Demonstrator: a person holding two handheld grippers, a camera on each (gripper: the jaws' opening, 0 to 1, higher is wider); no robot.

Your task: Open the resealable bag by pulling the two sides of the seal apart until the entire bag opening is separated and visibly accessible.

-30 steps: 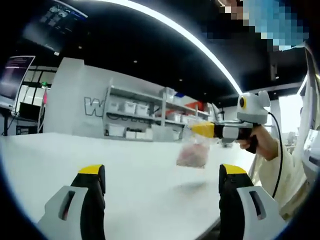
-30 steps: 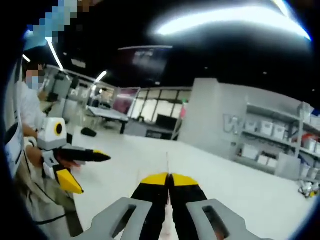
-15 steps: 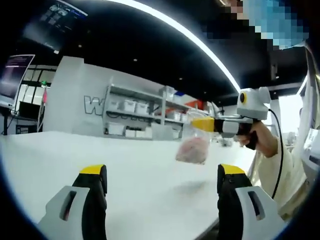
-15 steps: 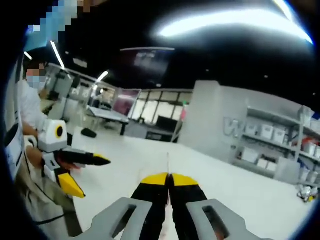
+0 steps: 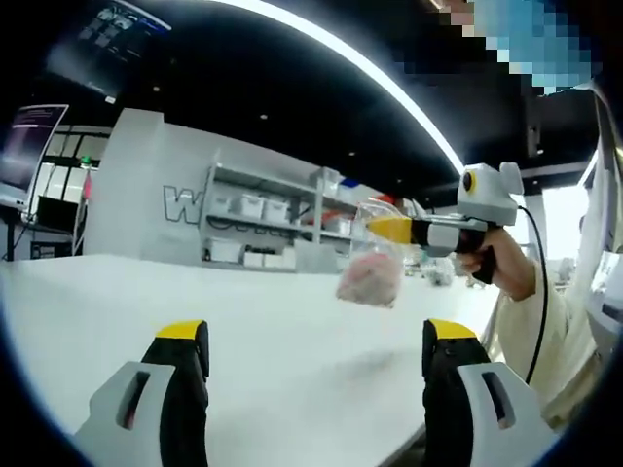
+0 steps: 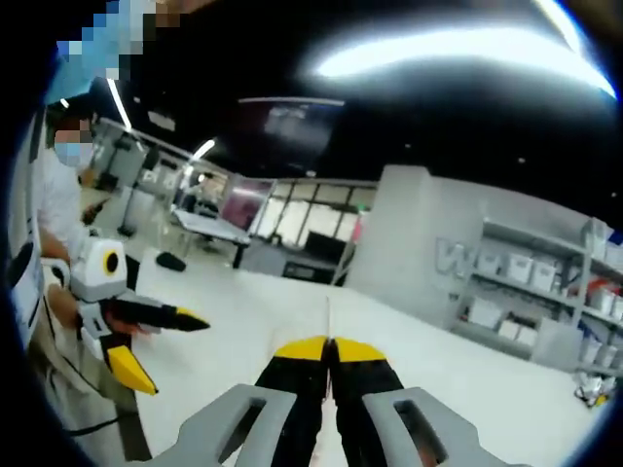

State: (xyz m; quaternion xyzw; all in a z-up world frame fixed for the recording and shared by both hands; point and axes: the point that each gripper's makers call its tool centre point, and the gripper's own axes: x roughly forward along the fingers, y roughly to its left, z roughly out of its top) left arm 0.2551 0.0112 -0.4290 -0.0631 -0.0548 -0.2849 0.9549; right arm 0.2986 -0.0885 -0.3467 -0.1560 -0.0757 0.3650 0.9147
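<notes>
A clear resealable bag (image 5: 370,277) with pink contents hangs above the white table (image 5: 146,302). My right gripper (image 5: 387,230) comes in from the right of the left gripper view and is shut on the bag's top edge. In the right gripper view its yellow-tipped jaws (image 6: 328,348) are pressed together, and a thin strip of the bag's edge (image 6: 326,313) rises between them. My left gripper (image 5: 316,336) stands wide open with nothing in it, low and short of the bag. The right gripper view shows this gripper (image 6: 173,354) at the left, jaws spread, held by a hand.
Shelves with white bins (image 5: 255,209) line the far wall behind the table. The table's near edge (image 5: 414,443) runs close to the person's pale sleeve (image 5: 540,336). Screens (image 5: 29,146) hang at the far left.
The right gripper has risen a little and drifted left in the left gripper view, and the bag has swung with it. The left gripper has stayed open.
</notes>
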